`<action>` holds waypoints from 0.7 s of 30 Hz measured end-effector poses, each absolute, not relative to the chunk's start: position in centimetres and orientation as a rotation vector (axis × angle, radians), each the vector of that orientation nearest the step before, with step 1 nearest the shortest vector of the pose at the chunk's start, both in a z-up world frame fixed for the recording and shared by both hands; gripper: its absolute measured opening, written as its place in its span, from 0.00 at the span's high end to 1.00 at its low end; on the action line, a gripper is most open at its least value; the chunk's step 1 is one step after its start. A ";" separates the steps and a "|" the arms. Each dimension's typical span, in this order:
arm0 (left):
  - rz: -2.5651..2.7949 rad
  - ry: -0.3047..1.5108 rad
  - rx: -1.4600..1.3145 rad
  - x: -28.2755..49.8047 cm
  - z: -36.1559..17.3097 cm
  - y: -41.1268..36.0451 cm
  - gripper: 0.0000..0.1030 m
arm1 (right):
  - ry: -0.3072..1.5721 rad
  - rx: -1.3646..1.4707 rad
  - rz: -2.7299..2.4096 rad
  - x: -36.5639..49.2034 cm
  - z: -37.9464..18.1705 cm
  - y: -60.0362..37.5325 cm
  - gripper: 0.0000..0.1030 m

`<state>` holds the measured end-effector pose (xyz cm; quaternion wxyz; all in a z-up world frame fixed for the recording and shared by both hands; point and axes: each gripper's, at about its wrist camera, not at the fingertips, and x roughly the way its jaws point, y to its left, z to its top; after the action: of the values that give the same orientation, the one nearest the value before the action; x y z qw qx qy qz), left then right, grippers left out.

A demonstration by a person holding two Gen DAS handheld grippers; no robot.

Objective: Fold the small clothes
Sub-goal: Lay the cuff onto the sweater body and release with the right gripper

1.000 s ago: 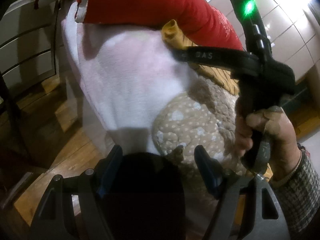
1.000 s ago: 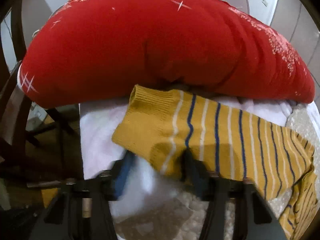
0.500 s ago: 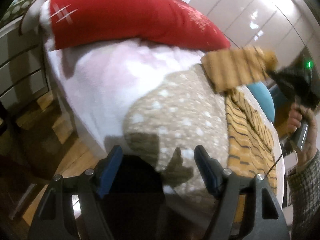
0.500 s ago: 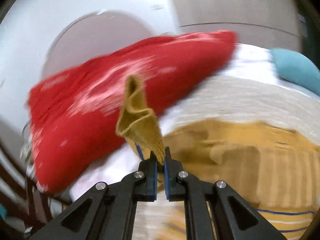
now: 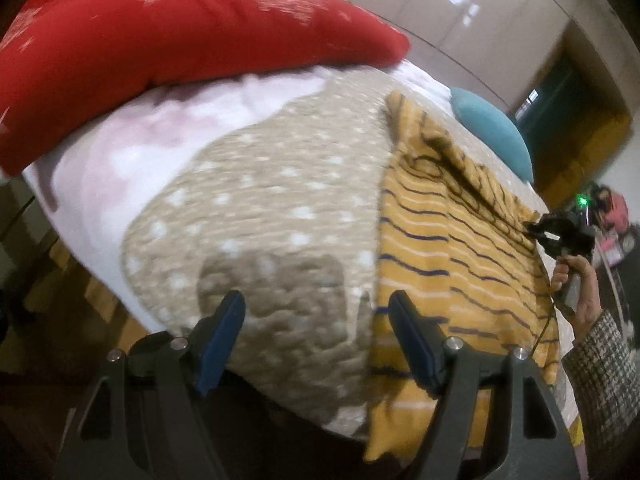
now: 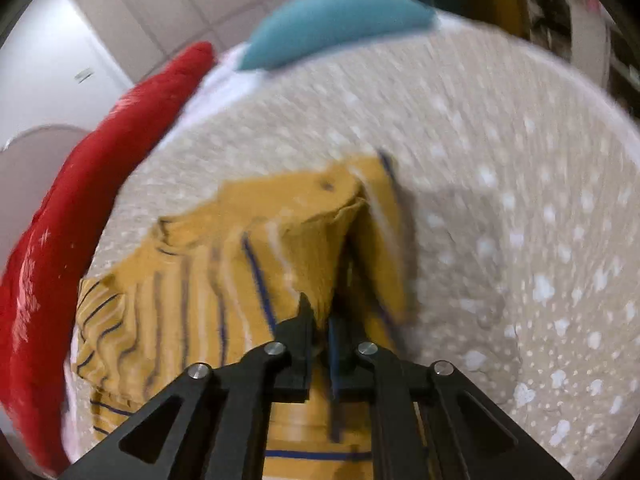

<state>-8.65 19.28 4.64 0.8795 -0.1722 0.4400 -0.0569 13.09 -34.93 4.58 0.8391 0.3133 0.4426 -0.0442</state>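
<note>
A mustard yellow knit garment point(image 5: 448, 248) with navy and white stripes lies on a beige dotted blanket point(image 5: 272, 184). My right gripper point(image 6: 320, 320) is shut on a sleeve of the garment point(image 6: 360, 232) and holds it folded over the garment's body point(image 6: 192, 288). It also shows at the right of the left wrist view point(image 5: 536, 232), at the garment's far edge. My left gripper point(image 5: 316, 328) is open and empty, low at the near edge of the blanket, its right finger beside the garment's hem.
A red pillow point(image 5: 160, 28) lies at the back left, and shows in the right wrist view point(image 6: 60, 220). A teal cushion point(image 5: 492, 132) sits beyond the garment, and shows in the right wrist view point(image 6: 336, 24). A pink-white sheet point(image 5: 120, 148) lies under the blanket. The wooden floor point(image 5: 60, 280) is at the left.
My right gripper closed on the sleeve near the red pillow, lifted it, and carried it across over the garment. My left gripper moved right, toward the garment's hem.
</note>
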 end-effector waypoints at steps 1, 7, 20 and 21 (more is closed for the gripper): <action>-0.130 0.921 -0.344 -8.3 4.7 18.6 0.29 | 0.927 0.702 -0.070 12.6 4.4 -35.6 0.90; -0.180 0.946 -0.302 -6.7 4.6 15.9 0.29 | 0.889 0.656 0.017 8.0 7.9 -36.6 0.57; -0.295 0.972 -0.350 -3.1 3.4 13.8 0.24 | 1.031 0.698 0.228 -5.9 3.5 -33.3 0.46; -0.308 0.973 -0.366 -2.9 3.3 13.8 0.24 | 1.026 0.703 0.235 -6.1 3.0 -32.8 0.44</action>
<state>-2.95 13.78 3.33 0.8566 -0.1739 0.4631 -0.1465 -6.10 -32.76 3.04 0.8062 0.3286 0.4796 0.1098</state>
